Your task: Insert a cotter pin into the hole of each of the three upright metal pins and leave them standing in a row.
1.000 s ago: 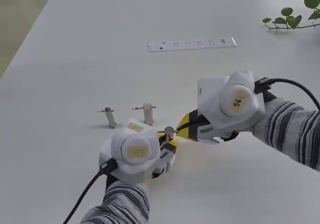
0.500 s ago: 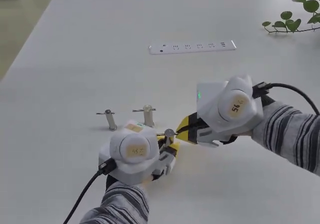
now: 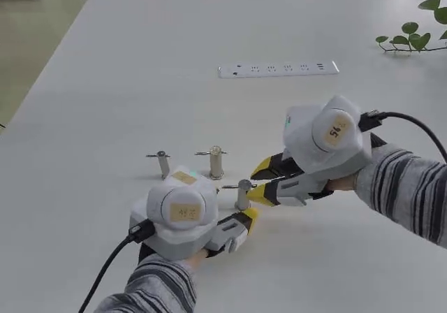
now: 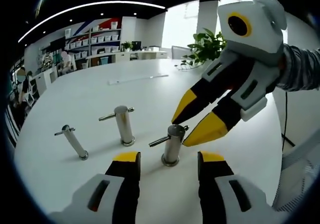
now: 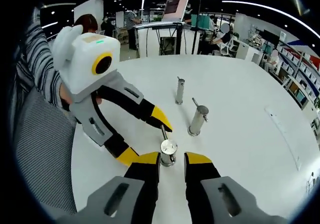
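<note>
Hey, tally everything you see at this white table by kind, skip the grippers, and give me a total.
Upright metal pins: 3
Thin metal cotter pins, one through each upright pin: 3
White power strip: 1
Green leafy plant: 1
Total: 8

Colours and surface patterns at the workbench.
The left gripper [image 5: 145, 138] and right gripper [image 3: 257, 182] have white bodies, black jaws tipped in yellow, and round tan labels [image 3: 183, 212] on the body; the metal pins [image 3: 216, 163] are silver-grey; the table [image 3: 140, 61] and power strip [image 3: 278, 68] are white; the plant [image 3: 412, 39] is green; the sleeve [image 3: 405, 187] is striped in light and dark grey; the cable [image 3: 105, 278] is black.
</note>
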